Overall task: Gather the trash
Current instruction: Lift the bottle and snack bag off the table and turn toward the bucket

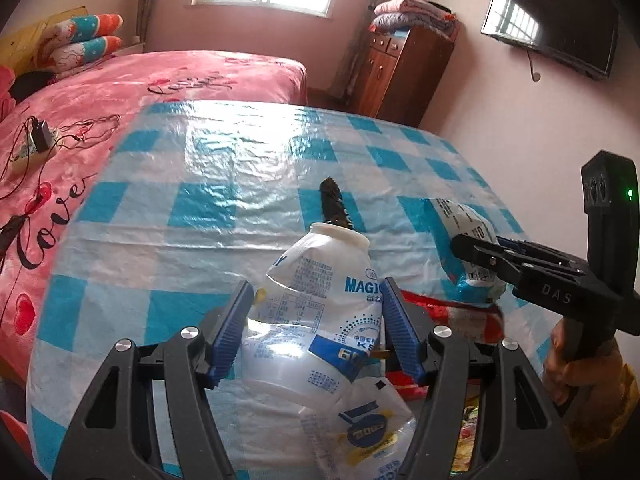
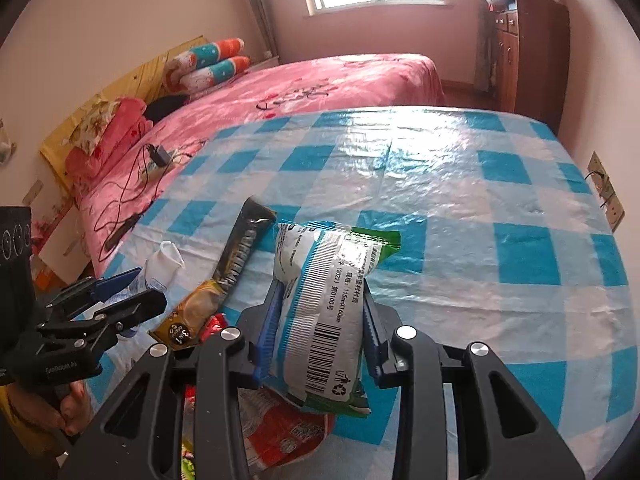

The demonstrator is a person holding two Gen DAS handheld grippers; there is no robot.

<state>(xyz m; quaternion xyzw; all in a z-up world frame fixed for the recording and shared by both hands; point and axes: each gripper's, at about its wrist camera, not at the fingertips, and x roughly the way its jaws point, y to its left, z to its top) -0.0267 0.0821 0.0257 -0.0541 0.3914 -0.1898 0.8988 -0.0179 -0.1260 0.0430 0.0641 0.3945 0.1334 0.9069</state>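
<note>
A crushed white plastic bottle [image 1: 320, 280] with blue print sits between the blue pads [image 1: 234, 328] of my left gripper [image 1: 316, 320], which is shut on it above the table. My right gripper [image 2: 320, 320] is shut on a white and green packet [image 2: 324, 300] with a barcode. The left wrist view has that packet [image 1: 460, 224] and the right gripper [image 1: 464, 248] at the right. At the left of the right wrist view are the left gripper [image 2: 124, 292] and the bottle [image 2: 164, 260]. A black and gold coffee sachet [image 2: 236, 264] and a red wrapper [image 2: 288, 428] lie on the table.
The table wears a glossy blue and white check cloth [image 2: 480, 240]. A bed with a pink cover [image 1: 160, 80] adjoins it on the left, with a charger and cables [image 1: 40, 140] on it. A wooden cabinet [image 1: 396, 72] and a wall television [image 1: 552, 20] stand beyond.
</note>
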